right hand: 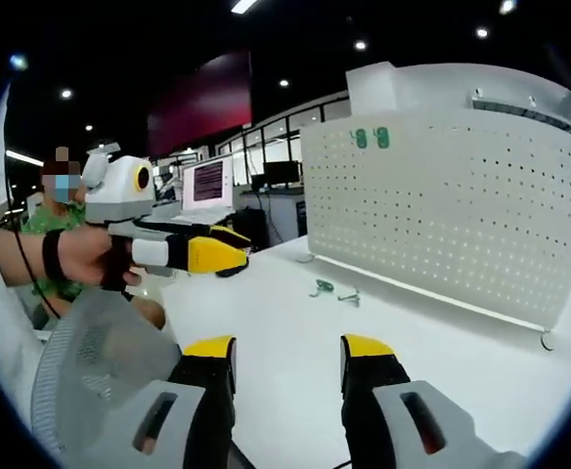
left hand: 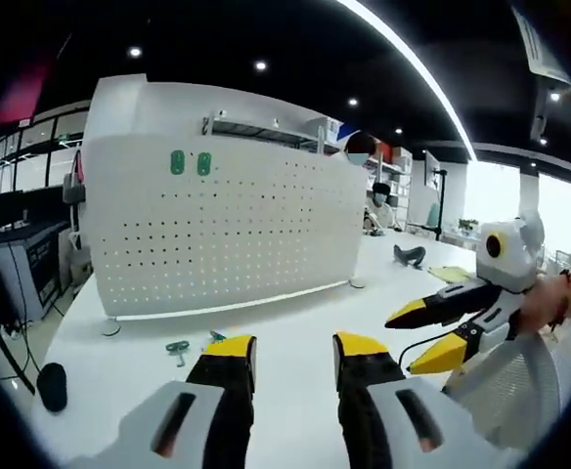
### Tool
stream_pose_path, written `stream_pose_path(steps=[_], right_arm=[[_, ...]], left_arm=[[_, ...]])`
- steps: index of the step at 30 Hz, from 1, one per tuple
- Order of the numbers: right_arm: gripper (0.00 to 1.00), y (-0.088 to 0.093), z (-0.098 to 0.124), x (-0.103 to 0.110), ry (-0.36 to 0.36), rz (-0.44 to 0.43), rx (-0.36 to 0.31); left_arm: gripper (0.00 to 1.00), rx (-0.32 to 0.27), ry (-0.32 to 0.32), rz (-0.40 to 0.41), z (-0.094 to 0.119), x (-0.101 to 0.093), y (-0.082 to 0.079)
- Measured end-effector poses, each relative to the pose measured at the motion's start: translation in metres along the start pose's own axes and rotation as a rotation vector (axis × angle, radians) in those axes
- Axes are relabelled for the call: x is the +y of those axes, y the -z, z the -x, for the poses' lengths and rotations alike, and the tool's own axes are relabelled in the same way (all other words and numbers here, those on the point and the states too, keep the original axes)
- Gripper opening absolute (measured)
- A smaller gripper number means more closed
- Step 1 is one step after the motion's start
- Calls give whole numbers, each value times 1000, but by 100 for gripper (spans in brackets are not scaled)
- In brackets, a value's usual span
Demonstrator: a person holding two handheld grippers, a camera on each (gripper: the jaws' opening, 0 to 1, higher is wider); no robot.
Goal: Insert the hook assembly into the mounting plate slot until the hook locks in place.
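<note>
White tabletop (left hand: 295, 322) carries an upright white pegboard panel (left hand: 227, 230) with 2 green hooks (left hand: 190, 162) already hung near its top edge. Small green hook parts (left hand: 178, 348) lie loose on the table in front of the panel, ahead of the left gripper (left hand: 292, 352), whose jaws stand apart and hold nothing. The right gripper (right hand: 287, 354) is likewise spread and bare. A monitor (right hand: 207, 183) glows behind; its text is too small to read.

No words or numbers can be read; the lines on the monitor (right hand: 208, 182) are too blurred.
</note>
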State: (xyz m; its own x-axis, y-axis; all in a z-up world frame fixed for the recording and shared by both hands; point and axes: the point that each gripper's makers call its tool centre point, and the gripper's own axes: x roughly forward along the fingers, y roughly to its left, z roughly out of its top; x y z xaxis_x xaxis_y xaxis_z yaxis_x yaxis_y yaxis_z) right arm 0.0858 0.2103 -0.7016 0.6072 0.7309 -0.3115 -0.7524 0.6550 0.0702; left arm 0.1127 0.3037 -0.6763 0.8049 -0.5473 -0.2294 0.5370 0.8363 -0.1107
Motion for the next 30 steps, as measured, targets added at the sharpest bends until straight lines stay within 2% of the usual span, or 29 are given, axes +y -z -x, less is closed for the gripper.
stream_pose_path(steps=[6, 11, 22, 30], right_arm=[[42, -3, -11, 3, 0, 4, 6], [42, -4, -19, 4, -3, 19, 13], [40, -4, -26, -1, 14, 11, 22], [39, -4, -40, -3, 10, 21, 43]], left_arm=[[34, 0, 4, 11, 7, 5, 5], [35, 5, 2, 18, 5, 10, 11], [36, 15, 16, 44, 1, 6, 19], [36, 15, 19, 55, 3, 7, 21]])
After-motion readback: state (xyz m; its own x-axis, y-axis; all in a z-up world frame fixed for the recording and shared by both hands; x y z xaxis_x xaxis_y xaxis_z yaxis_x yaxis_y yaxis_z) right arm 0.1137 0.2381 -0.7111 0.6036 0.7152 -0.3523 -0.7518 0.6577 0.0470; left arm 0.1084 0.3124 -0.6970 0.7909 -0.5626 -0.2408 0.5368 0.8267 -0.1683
